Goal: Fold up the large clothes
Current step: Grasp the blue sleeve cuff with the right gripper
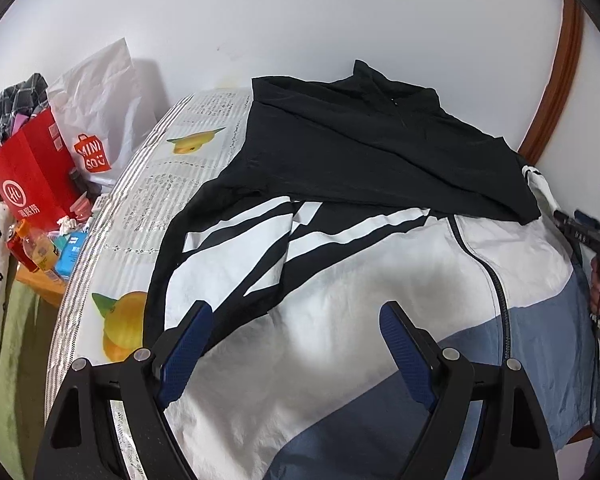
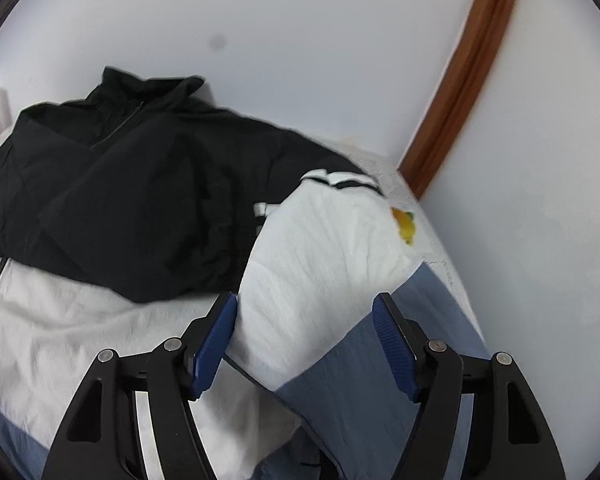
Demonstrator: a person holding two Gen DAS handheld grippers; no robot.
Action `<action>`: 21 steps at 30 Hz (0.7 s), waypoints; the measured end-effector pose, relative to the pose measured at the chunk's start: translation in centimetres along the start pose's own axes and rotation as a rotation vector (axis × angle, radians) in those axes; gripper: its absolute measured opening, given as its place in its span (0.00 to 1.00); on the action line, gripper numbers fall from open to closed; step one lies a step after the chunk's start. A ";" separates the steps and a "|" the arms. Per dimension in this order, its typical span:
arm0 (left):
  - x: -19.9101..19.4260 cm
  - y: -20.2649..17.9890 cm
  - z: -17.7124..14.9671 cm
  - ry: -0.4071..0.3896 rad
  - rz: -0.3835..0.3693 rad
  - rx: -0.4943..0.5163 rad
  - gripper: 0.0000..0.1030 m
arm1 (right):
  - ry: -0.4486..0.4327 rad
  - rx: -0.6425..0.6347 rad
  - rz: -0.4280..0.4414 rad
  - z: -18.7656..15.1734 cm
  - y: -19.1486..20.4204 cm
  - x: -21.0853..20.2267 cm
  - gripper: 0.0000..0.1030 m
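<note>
Left wrist view: one black, white and blue jacket (image 1: 340,240) lies spread on the bed (image 1: 140,208), two sleeves folded across it. Left claw (image 1: 296,320) gapes above it; right claw (image 2: 304,312) gapes, one sleeve (image 2: 320,264) between its pads, unpinched.

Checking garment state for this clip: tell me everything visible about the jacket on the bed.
The jacket lies front-up on a fruit-print sheet, collar toward the wall. Thin, crinkly woven fabric: black top, white middle with black-and-white stripes, grey-blue hem, dark front zip. One sleeve is folded across the chest. The other sleeve lies between the pads of the right gripper, ungripped. The left gripper is open above it.
</note>
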State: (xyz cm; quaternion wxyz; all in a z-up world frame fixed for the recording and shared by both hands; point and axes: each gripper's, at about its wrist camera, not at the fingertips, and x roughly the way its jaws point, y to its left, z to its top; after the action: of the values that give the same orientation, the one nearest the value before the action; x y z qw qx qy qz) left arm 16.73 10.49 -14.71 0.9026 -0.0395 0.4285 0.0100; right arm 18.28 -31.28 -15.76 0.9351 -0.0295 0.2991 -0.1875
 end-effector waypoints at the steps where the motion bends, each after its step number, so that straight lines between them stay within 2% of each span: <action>1: -0.1 -0.1 -0.1 -0.001 0.003 0.006 0.82 | -0.016 0.010 0.013 0.3 0.2 -0.3 0.67; 6: 0.1 -0.3 0.0 0.001 0.005 0.006 0.82 | -0.105 -0.008 0.083 2.6 2.3 -2.5 0.67; 8: 0.4 -0.3 0.2 0.005 0.003 0.004 0.82 | -0.095 -0.011 0.140 3.9 3.5 -2.0 0.67; 11: 0.8 -0.2 0.6 0.006 0.005 0.008 0.82 | -0.037 -0.026 0.172 5.5 5.2 0.6 0.67; 12: 0.9 0.0 0.6 0.004 0.005 0.008 0.82 | 0.013 -0.020 0.153 5.9 5.6 2.4 0.67; 15: 1.4 0.6 0.8 0.005 0.009 -0.004 0.82 | 0.089 -0.007 0.125 6.1 6.4 5.8 0.67; 18: 2.3 1.1 0.9 0.018 0.011 -0.010 0.82 | 0.119 -0.020 0.042 5.9 6.9 8.2 0.67; 21: 3.1 1.4 0.9 0.032 0.012 -0.015 0.82 | 0.127 0.036 0.055 5.5 6.5 9.1 0.67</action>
State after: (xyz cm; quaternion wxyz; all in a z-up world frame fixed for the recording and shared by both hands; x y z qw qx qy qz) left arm 19.36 11.92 -16.63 0.8953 -0.0440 0.4429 0.0178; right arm 30.46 -28.90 -17.33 0.9194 0.0075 0.3552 -0.1685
